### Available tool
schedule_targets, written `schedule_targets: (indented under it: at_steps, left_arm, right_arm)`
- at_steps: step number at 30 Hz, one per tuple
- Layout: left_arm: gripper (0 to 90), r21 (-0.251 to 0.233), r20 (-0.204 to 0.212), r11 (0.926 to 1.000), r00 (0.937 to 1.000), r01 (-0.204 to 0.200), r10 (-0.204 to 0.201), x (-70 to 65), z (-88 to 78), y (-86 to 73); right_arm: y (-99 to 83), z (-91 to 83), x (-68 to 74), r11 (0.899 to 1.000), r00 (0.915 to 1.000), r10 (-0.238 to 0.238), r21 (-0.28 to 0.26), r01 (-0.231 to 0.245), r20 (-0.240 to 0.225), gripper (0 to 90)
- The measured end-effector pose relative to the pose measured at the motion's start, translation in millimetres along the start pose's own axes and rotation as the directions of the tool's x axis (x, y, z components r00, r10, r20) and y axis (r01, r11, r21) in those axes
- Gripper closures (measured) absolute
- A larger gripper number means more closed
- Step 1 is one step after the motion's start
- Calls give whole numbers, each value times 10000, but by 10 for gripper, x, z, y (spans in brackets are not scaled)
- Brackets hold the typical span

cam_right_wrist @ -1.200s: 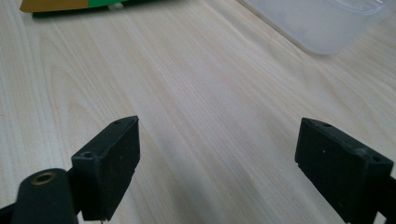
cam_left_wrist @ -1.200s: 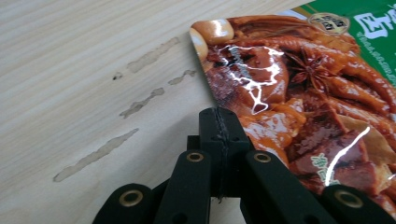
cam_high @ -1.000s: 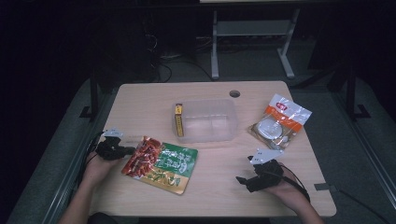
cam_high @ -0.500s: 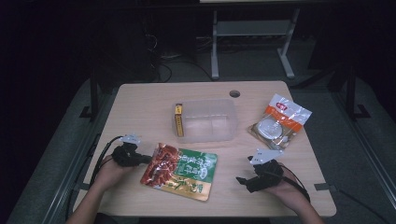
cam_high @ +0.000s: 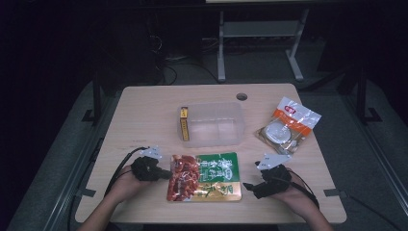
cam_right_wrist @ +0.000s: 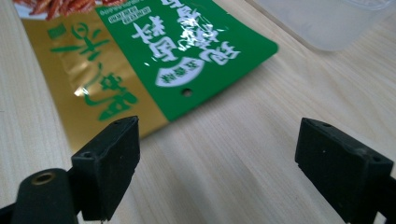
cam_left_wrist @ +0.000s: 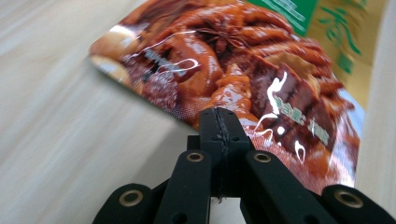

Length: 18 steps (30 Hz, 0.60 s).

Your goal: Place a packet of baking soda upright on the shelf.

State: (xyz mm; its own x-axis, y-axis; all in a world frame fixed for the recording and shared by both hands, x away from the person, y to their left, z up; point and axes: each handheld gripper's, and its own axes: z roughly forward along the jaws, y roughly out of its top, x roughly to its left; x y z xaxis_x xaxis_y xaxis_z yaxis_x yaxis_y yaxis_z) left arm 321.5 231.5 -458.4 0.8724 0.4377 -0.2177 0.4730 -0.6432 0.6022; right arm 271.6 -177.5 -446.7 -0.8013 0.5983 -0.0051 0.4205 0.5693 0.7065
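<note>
Left gripper [cam_left_wrist: 219, 122] fingers pinched on near-left edge of snack pouch [cam_high: 204, 176], lying flat on desk [cam_high: 144, 110] near the clear tub [cam_high: 211, 124]; right gripper [cam_right_wrist: 217, 163] fingers wide, empty; pouch looks light, floppy, slick (grip the seam).

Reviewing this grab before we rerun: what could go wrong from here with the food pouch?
1. The left tool pinches only the edge of the food pouch; the glossy film could slip out when lifted.
2. The clear plastic box sits just beyond the pouch; a swing may knock it.
3. The right tool stands open by the pouch's far end, and could snag it.
</note>
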Motion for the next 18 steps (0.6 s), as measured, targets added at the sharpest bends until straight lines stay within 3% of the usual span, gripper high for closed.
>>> schedule_targets:
  at_steps: [6, 8, 12, 16, 18]
  left_arm:
    - [899, 125, 159, 9993, 9992, -357, 355, -53, 38, 53]
    - [897, -146, 9, 9993, 9994, -354, 354, -63, -8, 66]
    - [736, -474, 54, 9969, 9980, -626, 629, -92, -67, 125]
    - [554, -135, -103, 9850, 9851, -1718, 1716, -114, 2, 232]
    - [474, -93, -50, 9824, 9824, -1868, 1867, -112, 45, 287]
  right_arm:
    - [-1, -2, -2, 10000, 10000, -44, -30, 44, 21, 137]
    - [-1, -4, -2, 10000, 10000, -39, -31, 39, 18, 137]
    - [-6, -2, -9, 10000, 10000, -32, -52, 32, 30, 137]
    - [1, 3, -10, 10000, 10000, -46, -32, 46, 28, 137]
    - [2, 2, -3, 10000, 10000, -59, -27, 59, 14, 137]
